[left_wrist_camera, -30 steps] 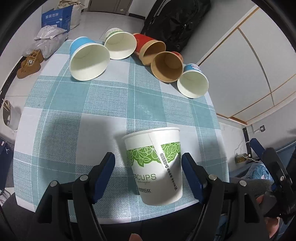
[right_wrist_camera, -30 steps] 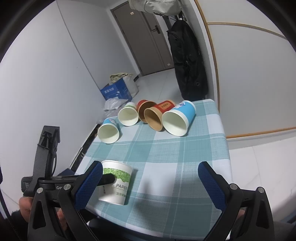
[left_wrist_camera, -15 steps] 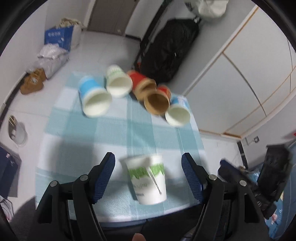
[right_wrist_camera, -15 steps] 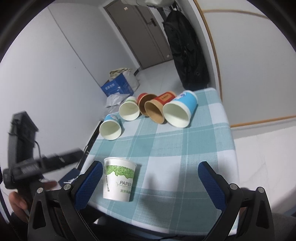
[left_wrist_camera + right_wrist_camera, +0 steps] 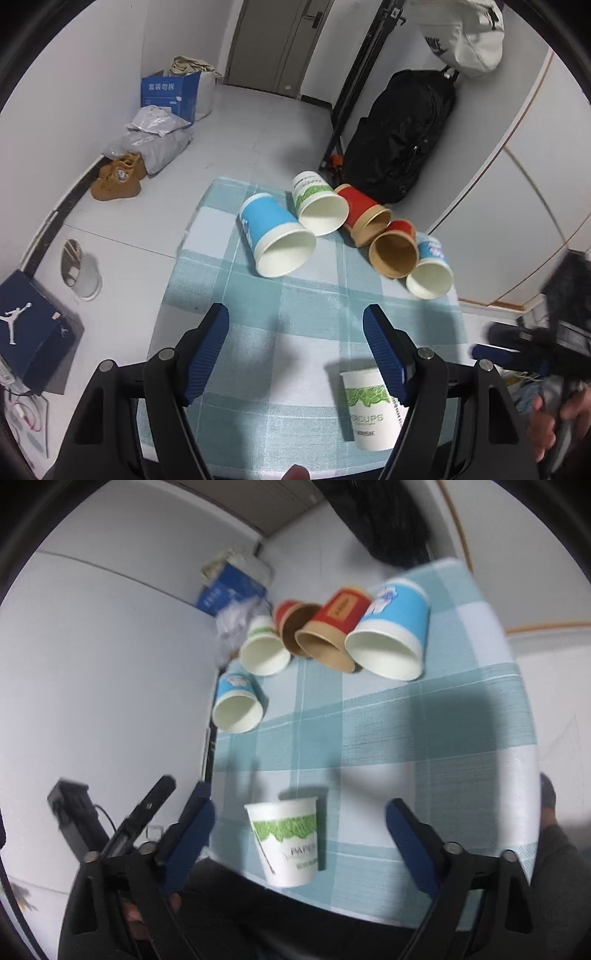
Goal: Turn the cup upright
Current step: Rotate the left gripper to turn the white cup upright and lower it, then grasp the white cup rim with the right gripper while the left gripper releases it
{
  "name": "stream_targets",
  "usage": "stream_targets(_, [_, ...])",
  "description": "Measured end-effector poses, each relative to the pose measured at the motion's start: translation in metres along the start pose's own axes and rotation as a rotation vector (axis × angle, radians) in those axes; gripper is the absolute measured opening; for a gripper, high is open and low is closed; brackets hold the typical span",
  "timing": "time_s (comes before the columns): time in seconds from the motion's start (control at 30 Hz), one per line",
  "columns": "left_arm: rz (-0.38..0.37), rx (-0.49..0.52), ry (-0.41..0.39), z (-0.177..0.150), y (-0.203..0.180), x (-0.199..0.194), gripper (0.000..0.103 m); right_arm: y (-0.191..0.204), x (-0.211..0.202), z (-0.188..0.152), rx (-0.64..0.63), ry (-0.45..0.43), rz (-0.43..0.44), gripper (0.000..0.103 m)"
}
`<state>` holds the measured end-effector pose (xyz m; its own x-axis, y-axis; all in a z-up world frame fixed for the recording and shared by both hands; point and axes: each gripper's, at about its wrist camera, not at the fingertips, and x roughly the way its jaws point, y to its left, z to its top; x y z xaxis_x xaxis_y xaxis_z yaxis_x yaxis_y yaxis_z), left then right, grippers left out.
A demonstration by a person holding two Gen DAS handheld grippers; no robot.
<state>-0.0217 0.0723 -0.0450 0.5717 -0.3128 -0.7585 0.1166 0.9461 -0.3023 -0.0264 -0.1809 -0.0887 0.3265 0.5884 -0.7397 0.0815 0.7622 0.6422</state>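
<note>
A white paper cup with green leaf print [image 5: 371,408] stands upright near the front edge of the checked table [image 5: 295,321]; it also shows in the right wrist view [image 5: 290,843]. My left gripper [image 5: 301,354] is open and empty, raised above the table, with the cup partly behind its right finger. My right gripper [image 5: 299,834] is open and empty, with the cup between its fingers and not touched by them. Several cups lie on their sides at the far edge: a blue one [image 5: 275,238], a green-print one [image 5: 319,210], two red-brown ones [image 5: 369,216], and a blue-white one [image 5: 430,273].
A black backpack [image 5: 400,136] leans behind the table. Beside it on the floor are a blue carton [image 5: 168,94], grey bags [image 5: 151,140], brown shoes [image 5: 118,177] and a dark shoebox [image 5: 31,332]. The other gripper shows at the right edge [image 5: 546,343].
My left gripper has let go of the green-print cup and lifted up and back to the left. My right gripper has swung over the table toward the upright cup.
</note>
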Motion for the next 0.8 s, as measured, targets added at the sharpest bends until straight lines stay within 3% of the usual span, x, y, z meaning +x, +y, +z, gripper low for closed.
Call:
stream_targets(0.07, [0.034,0.03,-0.051,0.006,-0.001,-0.008,0.071,0.005,0.021,0.014,0.022,0.124,-0.007,0.087])
stream_targets(0.13, [0.044,0.035,-0.066,0.009,0.001,-0.013,0.071,0.012,0.055,0.024,0.028,0.305,-0.061,0.087])
stream_targets(0.27, [0.037,-0.003,-0.064,0.013,0.016,-0.015,0.071,0.012,0.101,0.03,0.097,0.512,-0.146,0.085])
stream_targets(0.4, [0.059,-0.035,-0.072,0.017,0.03,-0.017,0.071,0.015,0.125,0.038,0.093,0.581,-0.243,0.073])
stream_targets(0.53, [0.054,-0.035,-0.064,0.018,0.032,-0.016,0.071,0.021,0.136,0.04,0.089,0.619,-0.286,0.065])
stream_targets(0.8, [0.04,-0.015,-0.045,0.017,0.027,-0.015,0.071,0.016,0.158,0.035,0.144,0.723,-0.352,0.058])
